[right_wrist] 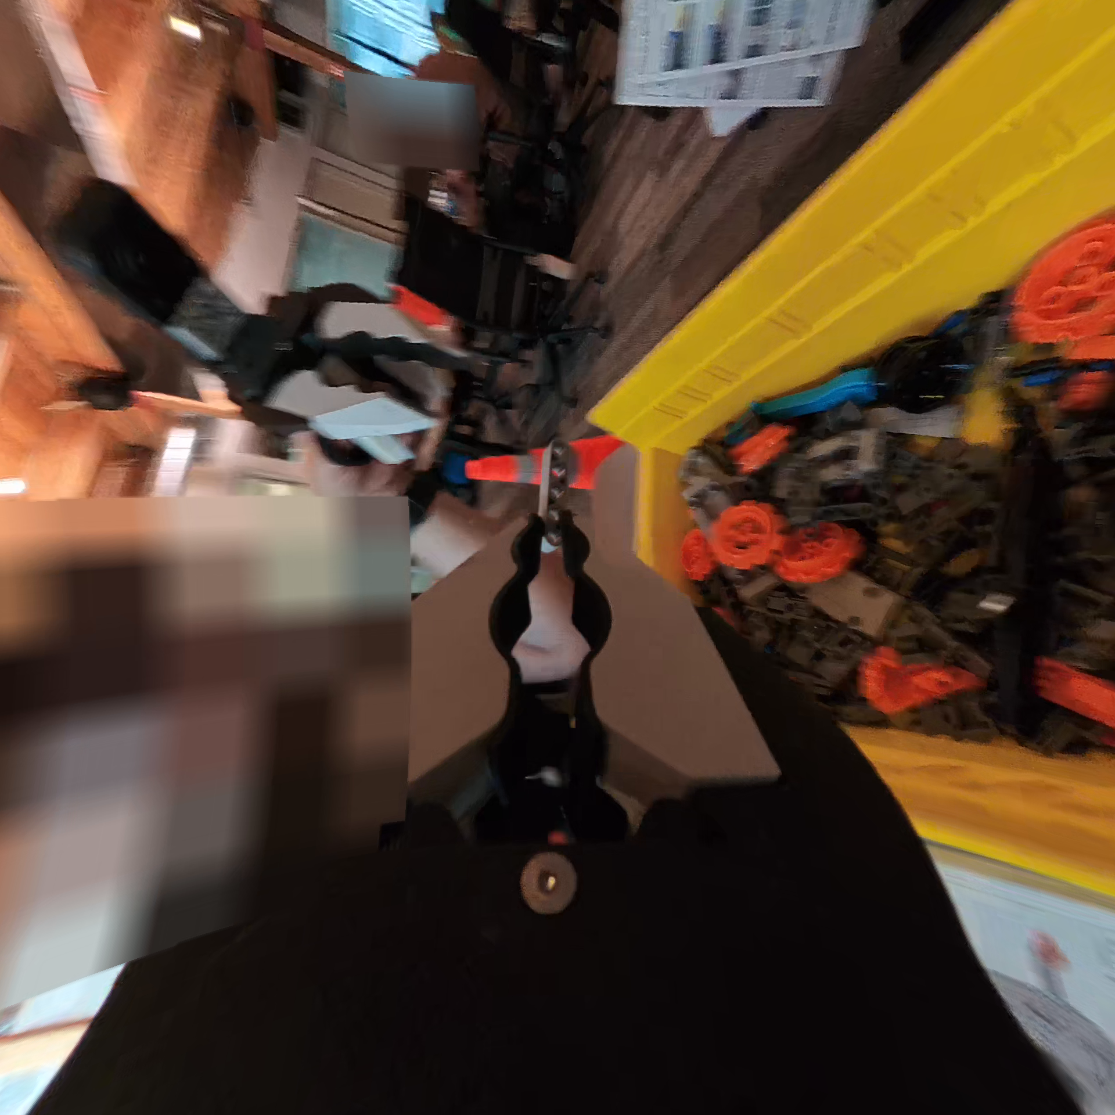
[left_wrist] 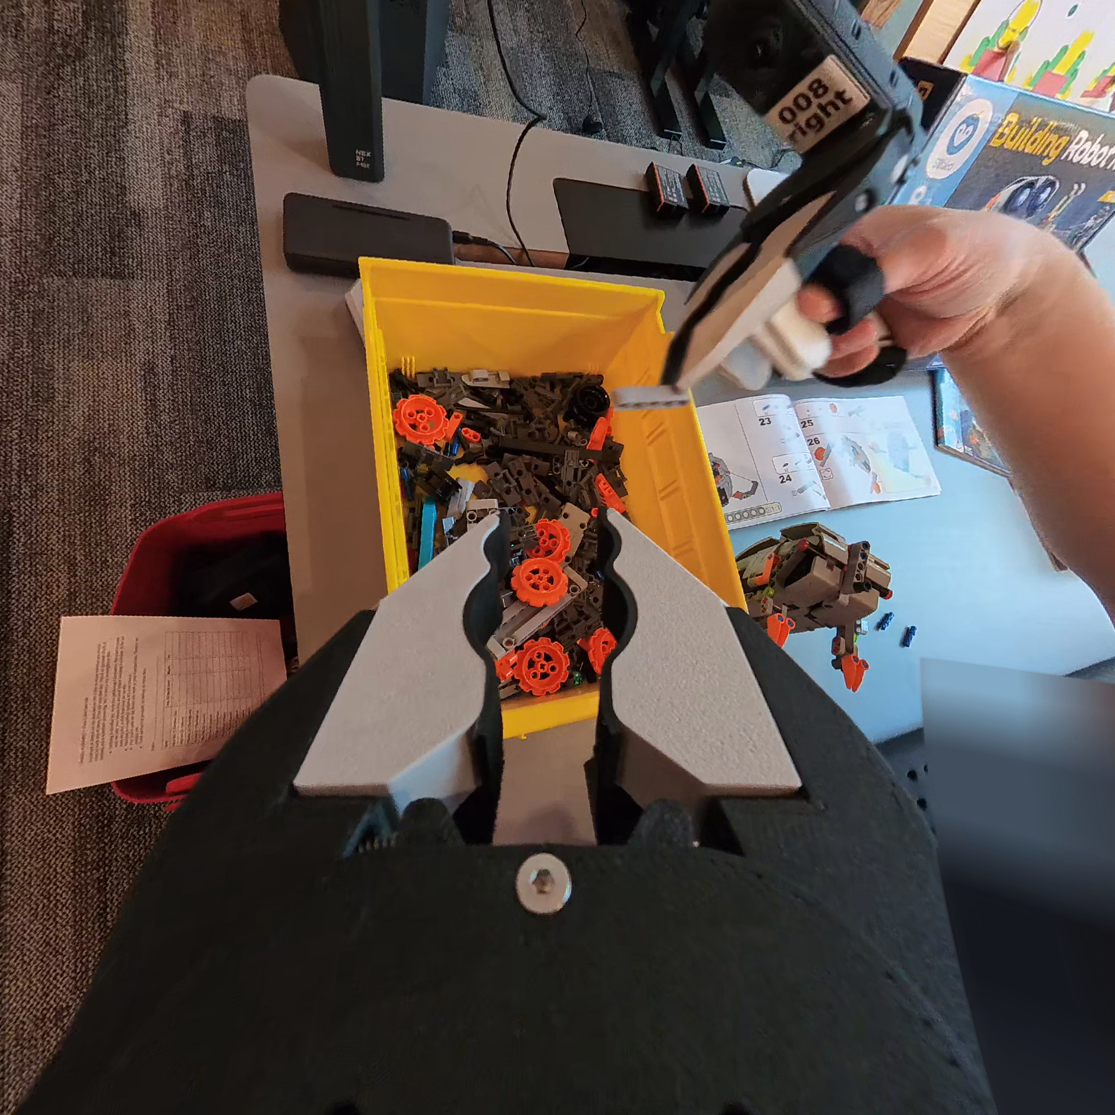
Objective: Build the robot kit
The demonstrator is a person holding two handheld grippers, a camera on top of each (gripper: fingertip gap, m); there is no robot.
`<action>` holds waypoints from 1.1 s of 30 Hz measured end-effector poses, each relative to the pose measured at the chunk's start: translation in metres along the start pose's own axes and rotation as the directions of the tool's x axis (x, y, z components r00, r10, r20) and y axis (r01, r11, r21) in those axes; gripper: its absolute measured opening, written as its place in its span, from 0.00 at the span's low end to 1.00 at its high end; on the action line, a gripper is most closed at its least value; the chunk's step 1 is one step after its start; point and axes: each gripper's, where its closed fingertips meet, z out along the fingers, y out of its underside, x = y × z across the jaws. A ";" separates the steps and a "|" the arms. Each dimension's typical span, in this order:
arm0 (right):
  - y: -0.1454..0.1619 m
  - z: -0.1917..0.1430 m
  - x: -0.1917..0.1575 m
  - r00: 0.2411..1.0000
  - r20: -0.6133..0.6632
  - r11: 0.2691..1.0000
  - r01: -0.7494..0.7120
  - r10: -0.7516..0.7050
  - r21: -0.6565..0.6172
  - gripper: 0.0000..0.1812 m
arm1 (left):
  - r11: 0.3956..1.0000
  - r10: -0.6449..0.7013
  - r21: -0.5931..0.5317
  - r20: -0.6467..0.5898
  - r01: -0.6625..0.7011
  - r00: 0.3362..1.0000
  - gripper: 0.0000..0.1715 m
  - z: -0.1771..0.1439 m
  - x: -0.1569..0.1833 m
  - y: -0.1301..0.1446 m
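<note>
A yellow bin [left_wrist: 676,482] on a grey table holds several dark grey, black and orange building pieces, among them orange gear wheels [left_wrist: 539,665]. My left gripper [left_wrist: 550,522] hangs open and empty above the near end of the bin. My right gripper [left_wrist: 679,386], held by a hand [left_wrist: 941,289], is shut on a light grey beam with holes [left_wrist: 648,399] above the bin's right wall. In the right wrist view the gripper [right_wrist: 550,525] pinches that beam [right_wrist: 554,482] by its end, and the bin [right_wrist: 844,253] lies to the right, blurred.
A half-built grey and orange model [left_wrist: 814,579] and an open instruction booklet [left_wrist: 814,452] lie on the table right of the bin. Black devices [left_wrist: 368,232] and cables sit behind it. A red box [left_wrist: 193,555] with a paper sheet [left_wrist: 163,694] stands on the carpet at left.
</note>
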 end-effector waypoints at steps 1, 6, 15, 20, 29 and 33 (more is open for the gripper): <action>-0.003 0.000 0.024 0.987 -0.155 0.998 0.050 -0.053 -0.023 0.03 | 1.000 0.000 -0.001 0.000 0.000 1.000 0.15 0.000 0.000 0.000; -0.048 -0.005 0.119 0.580 -0.682 0.895 0.314 -0.445 -0.317 0.03 | 1.000 0.000 -0.024 0.008 0.000 1.000 0.15 0.006 0.001 0.000; -0.032 0.020 0.179 0.335 -0.593 0.676 0.253 -0.732 -0.692 0.17 | 0.999 0.010 -0.052 0.002 -0.009 1.000 0.16 0.013 0.004 0.001; 0.001 0.002 0.177 0.400 -0.545 0.633 0.124 -0.737 -0.764 0.31 | 0.998 0.016 -0.057 -0.010 -0.016 1.000 0.16 0.014 0.005 0.002; 0.013 -0.018 0.176 0.436 -0.570 0.609 -0.062 -0.696 -0.791 0.33 | 0.999 -0.004 -0.051 0.001 0.004 1.000 0.15 0.014 0.002 0.000; -0.032 -0.004 0.145 0.504 -0.667 0.791 0.055 -0.548 -0.609 0.18 | 0.999 0.004 -0.051 -0.001 -0.004 1.000 0.15 0.015 0.004 -0.001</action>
